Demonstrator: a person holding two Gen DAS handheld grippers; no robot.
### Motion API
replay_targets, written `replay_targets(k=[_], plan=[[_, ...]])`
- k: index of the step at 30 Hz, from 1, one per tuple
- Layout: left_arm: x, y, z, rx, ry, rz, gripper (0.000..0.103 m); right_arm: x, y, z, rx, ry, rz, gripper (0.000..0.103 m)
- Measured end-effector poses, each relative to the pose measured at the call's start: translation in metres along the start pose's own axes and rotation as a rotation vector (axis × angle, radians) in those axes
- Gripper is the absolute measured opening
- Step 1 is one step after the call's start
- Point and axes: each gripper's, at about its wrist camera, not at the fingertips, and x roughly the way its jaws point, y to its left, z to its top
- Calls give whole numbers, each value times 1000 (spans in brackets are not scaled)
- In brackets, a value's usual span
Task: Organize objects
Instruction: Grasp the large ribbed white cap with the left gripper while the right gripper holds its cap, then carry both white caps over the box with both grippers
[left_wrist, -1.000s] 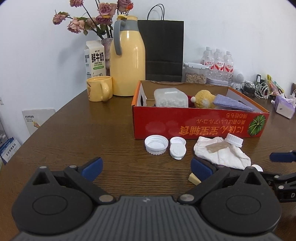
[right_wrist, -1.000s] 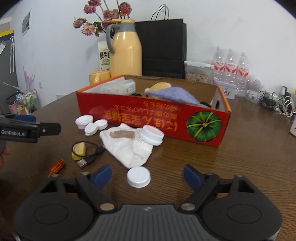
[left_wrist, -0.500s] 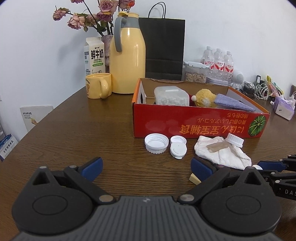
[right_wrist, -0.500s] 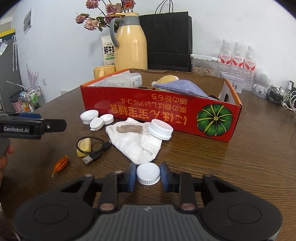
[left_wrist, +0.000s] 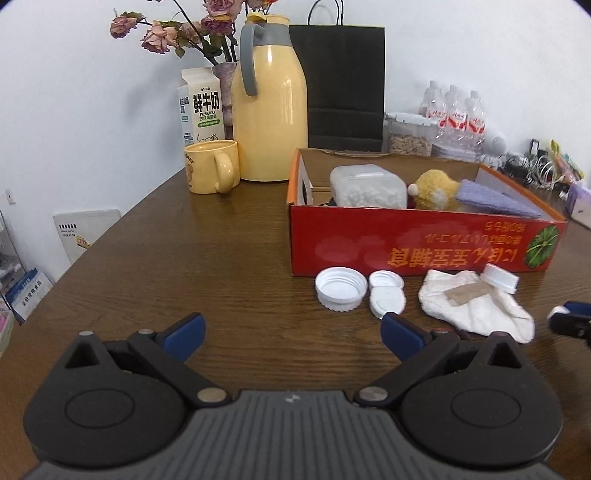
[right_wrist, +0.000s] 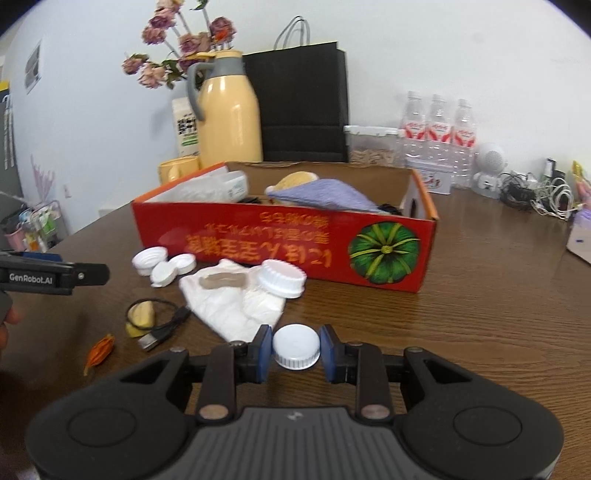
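Observation:
My right gripper (right_wrist: 296, 352) is shut on a white bottle cap (right_wrist: 296, 350) and holds it a little above the table, in front of the red cardboard box (right_wrist: 288, 243). The box holds a clear tub (left_wrist: 365, 186), a yellow plush (left_wrist: 436, 188) and a purple cloth (right_wrist: 321, 195). A white crumpled cloth (right_wrist: 232, 302) with a ribbed white lid (right_wrist: 282, 282) on it lies before the box. Three white lids (left_wrist: 341, 288) lie to its left. My left gripper (left_wrist: 291, 334) is open and empty above the table, nearer than these lids.
A yellow thermos (left_wrist: 269, 110), yellow mug (left_wrist: 210, 171), milk carton (left_wrist: 201, 107), flowers and black paper bag (left_wrist: 343, 85) stand behind the box. Water bottles (right_wrist: 437, 129) and cables are at the back right. A black USB cable (right_wrist: 162, 325), yellow piece and orange scrap (right_wrist: 99, 350) lie at the left.
My right gripper closed on the white cap and has lifted it off the table, moving toward the box. My left gripper has drifted slightly and stays open.

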Motion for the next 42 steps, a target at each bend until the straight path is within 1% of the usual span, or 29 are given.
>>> replay_targets(k=[3,6,7,9,11,14,20,21,23,24,25,26,29,36,42], plan=[[13,-2,8,36,16,26,103,0,-5,1,-5,-11,-27,27],[28,-4,15,49,45,16,103,2,-8,3,-9,-21,-40,27],[34,-6,16,57,65,10,103,3,-9,4,-16,-22,-45,27],[46,-8,18,65,111,21,103,6,-11,6,-27,-23,-64,27],[54,-10,17,68,133,13,103,8,-16,8,-10,-18,-66,27],[60,-9,18,53,136,-6,103,9,-19,7,0,-17,-56,27],[68,-11,21,44,129,-14,102,8,-18,7,-1,-19,-48,27],[69,-12,22,44,126,-22,100,8,-18,7,-2,-20,-47,27],[69,-13,22,38,113,-50,84,9,-17,7,-3,-18,-42,27],[68,-13,23,36,106,-66,70,9,-17,7,-3,-17,-41,27],[66,-13,22,33,97,-92,50,9,-17,7,-3,-16,-40,27],[64,-13,22,33,89,-110,41,9,-17,7,-3,-16,-39,27],[60,-14,21,36,62,-129,41,9,-17,7,-3,-16,-39,27],[47,-14,18,25,-9,-106,41,8,-18,7,-3,-18,-40,27],[30,-13,21,18,-64,-96,41,5,-16,6,-5,-44,-40,27]])
